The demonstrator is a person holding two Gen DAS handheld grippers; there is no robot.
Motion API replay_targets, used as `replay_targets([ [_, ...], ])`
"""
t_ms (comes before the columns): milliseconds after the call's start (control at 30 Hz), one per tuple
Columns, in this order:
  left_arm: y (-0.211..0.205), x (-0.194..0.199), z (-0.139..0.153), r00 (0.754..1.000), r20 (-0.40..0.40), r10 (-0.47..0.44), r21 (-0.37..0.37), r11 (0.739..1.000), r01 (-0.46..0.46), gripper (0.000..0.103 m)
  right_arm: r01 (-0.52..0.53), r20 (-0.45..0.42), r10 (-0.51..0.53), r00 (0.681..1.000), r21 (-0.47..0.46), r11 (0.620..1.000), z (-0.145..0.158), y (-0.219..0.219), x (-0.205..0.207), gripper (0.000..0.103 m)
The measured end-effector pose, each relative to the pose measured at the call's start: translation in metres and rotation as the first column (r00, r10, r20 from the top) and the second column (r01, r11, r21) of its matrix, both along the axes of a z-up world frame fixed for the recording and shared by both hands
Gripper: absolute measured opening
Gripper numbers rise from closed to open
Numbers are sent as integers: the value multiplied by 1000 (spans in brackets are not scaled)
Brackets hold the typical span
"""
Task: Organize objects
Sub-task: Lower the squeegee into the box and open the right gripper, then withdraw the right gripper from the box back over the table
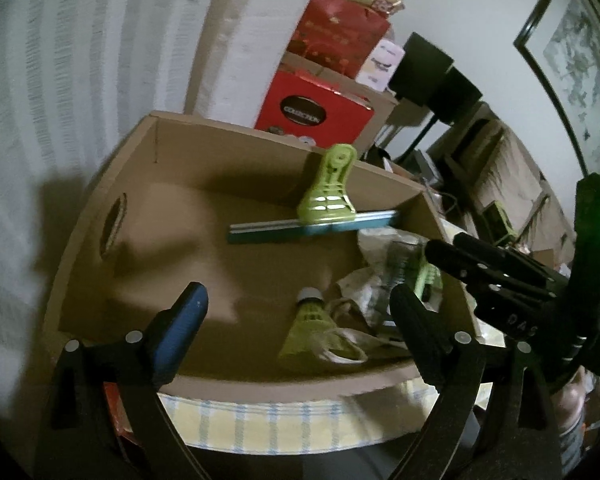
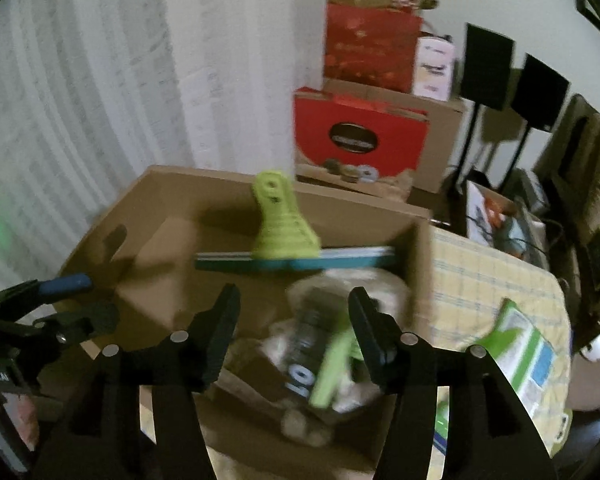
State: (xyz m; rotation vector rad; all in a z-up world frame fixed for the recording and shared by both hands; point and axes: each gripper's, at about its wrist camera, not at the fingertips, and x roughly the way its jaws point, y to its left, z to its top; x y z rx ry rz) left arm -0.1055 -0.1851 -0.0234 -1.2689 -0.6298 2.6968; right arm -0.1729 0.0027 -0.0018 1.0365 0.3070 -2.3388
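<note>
An open cardboard box (image 1: 100, 184) (image 2: 420, 264) stands on a checked cloth. Inside, a green squeegee (image 1: 332, 192) (image 2: 280, 232) with a teal blade leans on the far wall. A yellow-green shuttlecock (image 1: 306, 332) lies near the front wall. Beside it is a crumpled plastic bag (image 1: 364, 284) (image 2: 380, 280) with a dark item and a green piece (image 2: 332, 368) in it. My left gripper (image 1: 298, 296) hovers open over the box's front edge, nothing between its fingers. My right gripper (image 2: 294, 296) is open above the bag without touching it; its fingers (image 1: 460, 256) reach in from the right.
Red gift boxes (image 2: 360, 136) and more cartons are stacked against the wall behind the box. Black speakers on stands (image 2: 488, 68) are at the right. A green and white packet (image 2: 520, 344) lies on the checked cloth (image 2: 480, 280) right of the box.
</note>
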Motion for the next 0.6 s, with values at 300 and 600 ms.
replay_targets([
  [300,41,7,14,998,-12,-58,-32,998,58,96,127,-2,-127,992,-1,992,3,66,5,68],
  [600,94,11,16,988,1,-157,-34,987,157,96,254,-1,-254,967,-1,967,-2,144,5,71],
])
